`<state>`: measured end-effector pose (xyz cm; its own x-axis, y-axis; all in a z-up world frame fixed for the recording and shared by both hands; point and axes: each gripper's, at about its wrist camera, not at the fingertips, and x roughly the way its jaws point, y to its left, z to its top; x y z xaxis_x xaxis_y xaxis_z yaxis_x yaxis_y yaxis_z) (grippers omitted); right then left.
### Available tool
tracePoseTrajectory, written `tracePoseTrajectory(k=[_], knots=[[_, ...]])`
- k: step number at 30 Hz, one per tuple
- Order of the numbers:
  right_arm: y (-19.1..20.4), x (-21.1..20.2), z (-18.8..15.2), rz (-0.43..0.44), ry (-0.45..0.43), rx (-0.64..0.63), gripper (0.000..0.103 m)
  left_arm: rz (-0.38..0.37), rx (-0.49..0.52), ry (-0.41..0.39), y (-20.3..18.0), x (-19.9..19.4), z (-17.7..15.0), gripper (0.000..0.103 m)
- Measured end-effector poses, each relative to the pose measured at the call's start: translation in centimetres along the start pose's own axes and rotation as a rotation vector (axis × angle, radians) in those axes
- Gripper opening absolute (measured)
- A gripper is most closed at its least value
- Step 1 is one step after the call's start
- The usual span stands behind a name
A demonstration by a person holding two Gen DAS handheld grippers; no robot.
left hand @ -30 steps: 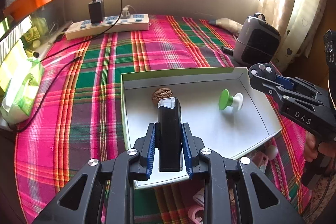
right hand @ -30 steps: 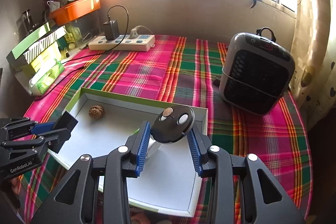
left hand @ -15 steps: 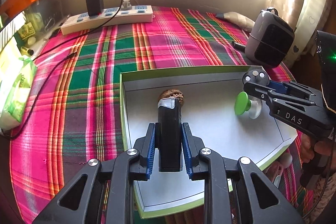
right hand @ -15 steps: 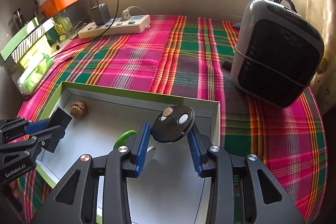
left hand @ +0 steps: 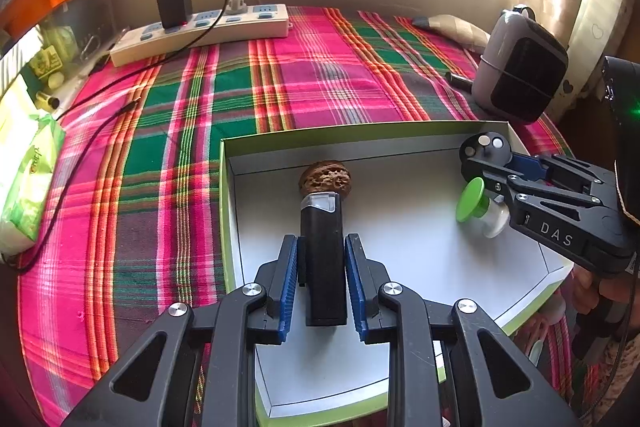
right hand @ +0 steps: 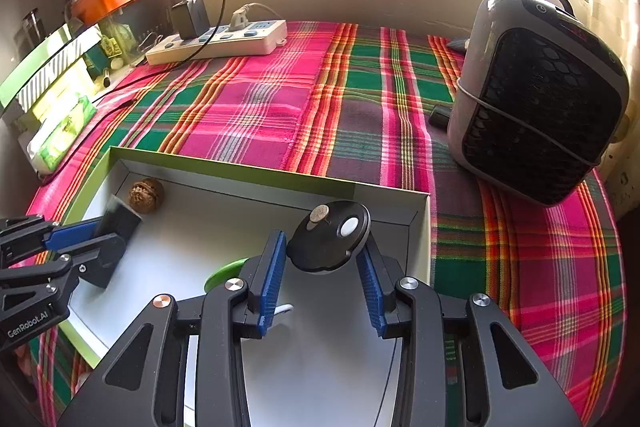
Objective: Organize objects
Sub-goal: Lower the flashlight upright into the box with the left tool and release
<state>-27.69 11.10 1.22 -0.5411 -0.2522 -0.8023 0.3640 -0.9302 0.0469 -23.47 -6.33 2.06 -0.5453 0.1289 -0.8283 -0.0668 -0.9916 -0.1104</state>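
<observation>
**Two items held over the box**

The walnut [left hand: 325, 177] and green stopper [left hand: 474, 199] lie in the box [left hand: 226, 195]. The left gripper [left hand: 322, 281] pinches a black stick [left hand: 322, 259]; the right gripper [right hand: 322, 277] pinches a black disc [right hand: 329, 235]. Both await placing.

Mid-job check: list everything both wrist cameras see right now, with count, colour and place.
Box: one, white inside with green rim, on the cloth.
Walnut: one, brown, in the box by its far wall.
Green-capped piece: one, green and white, in the box.
Black device: one, between the left gripper's pads.
Round disc: one, black, between the right gripper's pads.
Power strip: one, white, far edge, black charger plugged in.
Heater: one, grey and black, right of the box.
Tablecloth: one, pink-green plaid.
Left gripper: black, blue pads.
Right gripper: black, blue pads.
</observation>
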Motion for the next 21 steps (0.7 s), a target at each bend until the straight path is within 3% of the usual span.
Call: tracePoseTrajectory(k=[21], knots=[[-0.01, -0.04, -0.08, -0.002, -0.007, 0.008, 0.038, 0.007, 0.002, 0.005, -0.09, 0.11, 0.04, 0.022]])
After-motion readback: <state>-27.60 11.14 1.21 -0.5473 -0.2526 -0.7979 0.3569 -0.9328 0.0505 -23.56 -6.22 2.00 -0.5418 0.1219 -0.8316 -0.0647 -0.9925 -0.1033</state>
